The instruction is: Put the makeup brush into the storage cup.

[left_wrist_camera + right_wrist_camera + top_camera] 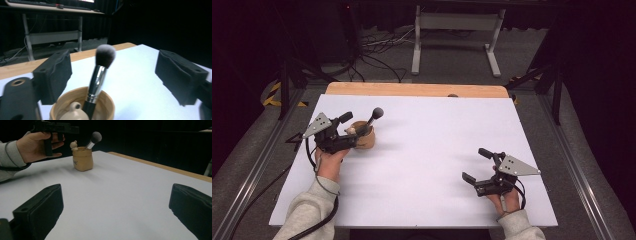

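Observation:
A tan wooden cup (364,137) stands at the left of the white table. It holds a makeup brush (375,116) with a dark fluffy head, leaning right, and a small beige figure (351,130) at its rim. My left gripper (351,130) is open, its jaws straddling the cup's near side. In the left gripper view the cup (105,105), the brush (100,75) and the figure (75,112) sit low between the two open jaws. My right gripper (476,165) rests open at the right, nothing between its jaws. The right gripper view shows the cup (83,160) far off.
The white board (427,150) lies on a wooden tabletop whose far edge (412,90) shows behind it. A metal frame stand (457,30) and cables (382,45) lie on the floor beyond. Dark rails (257,150) run along both sides.

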A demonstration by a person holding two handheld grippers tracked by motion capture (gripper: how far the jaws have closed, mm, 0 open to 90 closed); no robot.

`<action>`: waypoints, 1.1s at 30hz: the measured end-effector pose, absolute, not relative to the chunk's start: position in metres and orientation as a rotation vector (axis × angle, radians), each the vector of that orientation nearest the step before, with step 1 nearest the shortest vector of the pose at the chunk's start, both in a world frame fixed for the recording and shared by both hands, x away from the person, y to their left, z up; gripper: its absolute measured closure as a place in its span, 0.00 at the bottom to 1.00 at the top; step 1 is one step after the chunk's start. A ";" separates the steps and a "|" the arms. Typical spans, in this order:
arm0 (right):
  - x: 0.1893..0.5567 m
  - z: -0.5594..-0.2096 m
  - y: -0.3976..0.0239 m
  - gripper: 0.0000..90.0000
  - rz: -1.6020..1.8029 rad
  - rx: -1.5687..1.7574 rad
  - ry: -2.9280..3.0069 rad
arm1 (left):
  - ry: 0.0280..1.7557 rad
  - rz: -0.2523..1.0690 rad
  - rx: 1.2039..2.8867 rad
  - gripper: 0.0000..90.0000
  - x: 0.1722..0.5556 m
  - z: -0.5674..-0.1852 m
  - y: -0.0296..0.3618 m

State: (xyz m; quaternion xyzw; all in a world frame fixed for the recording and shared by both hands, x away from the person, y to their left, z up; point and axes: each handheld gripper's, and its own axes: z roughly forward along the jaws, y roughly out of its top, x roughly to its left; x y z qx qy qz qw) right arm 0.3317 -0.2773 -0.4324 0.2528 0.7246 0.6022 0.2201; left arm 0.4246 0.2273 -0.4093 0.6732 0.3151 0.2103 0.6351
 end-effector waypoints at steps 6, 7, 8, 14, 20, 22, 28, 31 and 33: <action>0.334 -0.431 -0.277 0.00 1.666 0.699 1.999 | 0.661 0.485 1.539 0.06 0.406 -0.398 0.230; 0.334 -0.431 -0.277 0.00 1.665 0.700 2.000 | 0.653 0.475 1.542 0.05 0.403 -0.397 0.231; 0.335 -0.431 -0.277 0.00 1.664 0.699 1.999 | 0.647 0.473 1.542 0.05 0.400 -0.396 0.231; 0.333 -0.429 -0.280 0.00 1.659 0.703 1.991 | 0.617 0.414 1.529 0.02 0.386 -0.395 0.234; 0.333 -0.426 -0.284 0.00 1.662 0.705 1.970 | 0.593 0.394 1.566 0.01 0.372 -0.400 0.234; 0.332 -0.426 -0.284 0.00 1.661 0.700 1.970 | 0.588 0.382 1.570 0.01 0.367 -0.402 0.234; 0.330 -0.425 -0.287 0.00 1.660 0.701 1.963 | 0.561 0.374 1.595 0.01 0.359 -0.405 0.232; 0.329 -0.426 -0.288 0.00 1.660 0.704 1.960 | 0.562 0.357 1.605 0.00 0.358 -0.411 0.233; 0.329 -0.426 -0.288 0.00 1.661 0.701 1.960 | 0.567 0.341 1.607 0.00 0.357 -0.414 0.234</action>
